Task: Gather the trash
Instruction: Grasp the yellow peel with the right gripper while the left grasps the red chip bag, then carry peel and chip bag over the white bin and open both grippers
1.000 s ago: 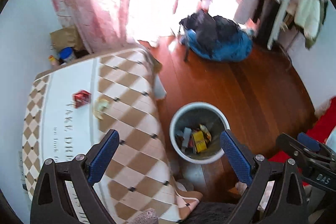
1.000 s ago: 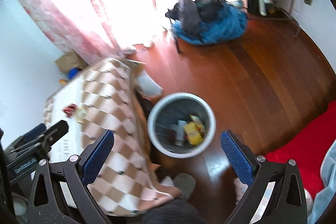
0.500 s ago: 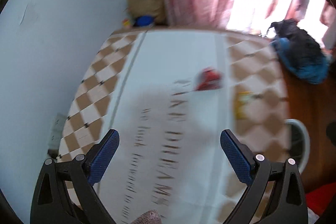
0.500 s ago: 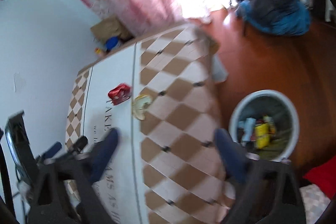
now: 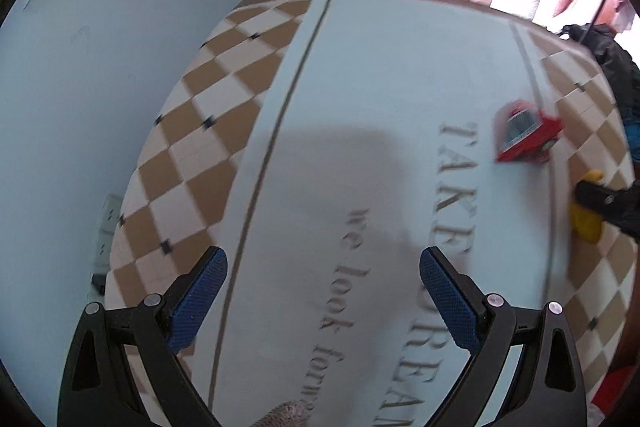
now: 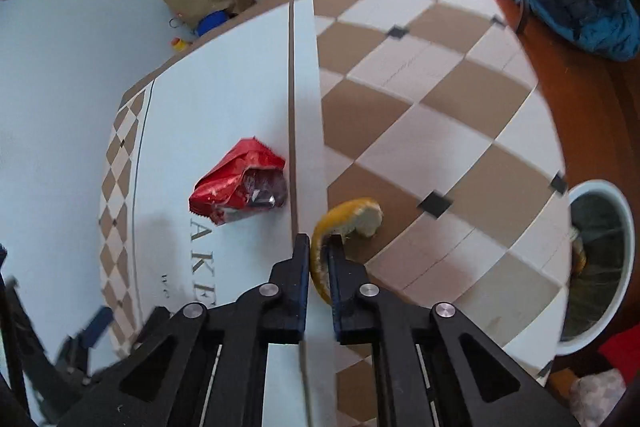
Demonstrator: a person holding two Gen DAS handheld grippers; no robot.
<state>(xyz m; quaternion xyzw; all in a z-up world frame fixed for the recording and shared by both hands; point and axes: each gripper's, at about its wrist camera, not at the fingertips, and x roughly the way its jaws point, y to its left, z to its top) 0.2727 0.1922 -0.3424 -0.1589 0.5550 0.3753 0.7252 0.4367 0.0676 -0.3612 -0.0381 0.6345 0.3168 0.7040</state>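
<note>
Partway done: bin (image 6: 600, 263) at far right already holding scraps, right tongs (image 6: 319, 259) pinching the orange peel (image 6: 348, 217) on the counter (image 6: 420, 99), red wrapper (image 6: 240, 187) just left untouched, left tongs (image 5: 322, 303) spread, empty.

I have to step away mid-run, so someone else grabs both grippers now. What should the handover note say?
Right gripper: shut on the yellow peel, which lies on the checked table cover.
Left gripper: open, holding nothing, above the cover.
Red wrapper: on the cover, just left of the peel, untouched.
Bin: on the floor past the table's right edge, with trash already in it.
Left: carry the peel to the bin, then collect the wrapper.
</note>
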